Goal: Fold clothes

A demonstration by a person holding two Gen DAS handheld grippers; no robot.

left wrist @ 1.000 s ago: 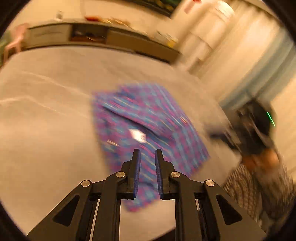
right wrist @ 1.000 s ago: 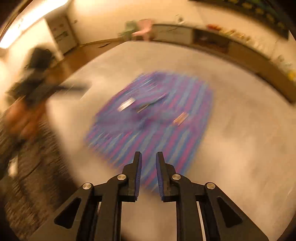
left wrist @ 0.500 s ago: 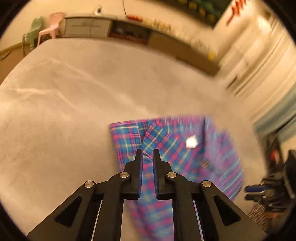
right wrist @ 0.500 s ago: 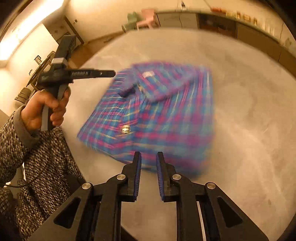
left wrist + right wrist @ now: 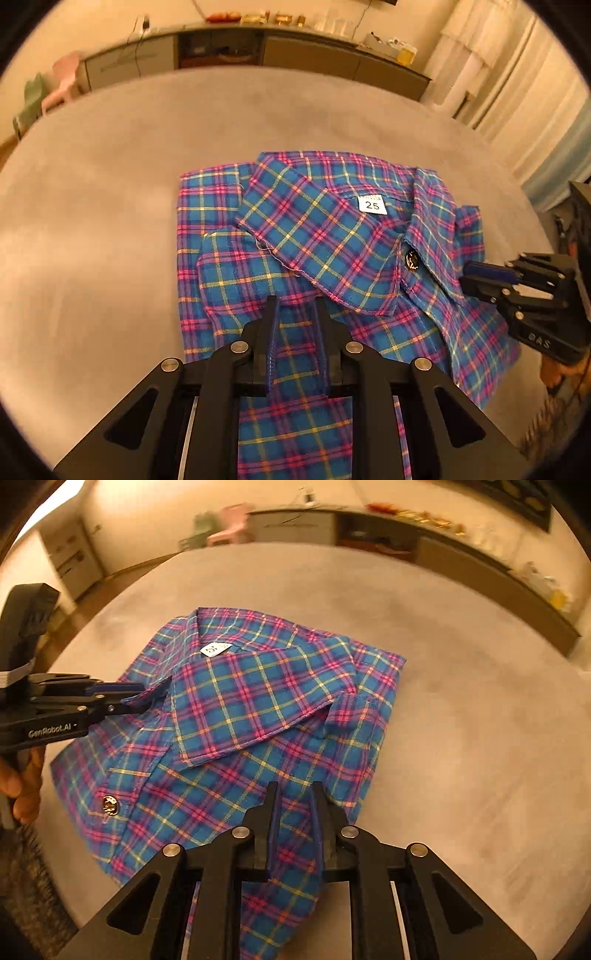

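Both tongs are sitting low over a plaid shirt (image 5: pixel 332 236) lying as a compact folded bundle on the grey tabletop (image 5: pixel 92 221). Left tongs (image 5: pixel 295 314) and right tongs (image 5: pixel 293 797) are each standing slightly parted, cloth showing between; actual pinching unclear. Keeping both edges level should hold the fold square.

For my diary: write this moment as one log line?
shirt folded on table | left gripper at collar | right gripper at shirt edge | grip unclear

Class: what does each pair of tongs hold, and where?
Both pinch the folded blue-and-pink plaid fabric shirt: left tongs a fold by one collar tip, right tongs the opposite side edge.
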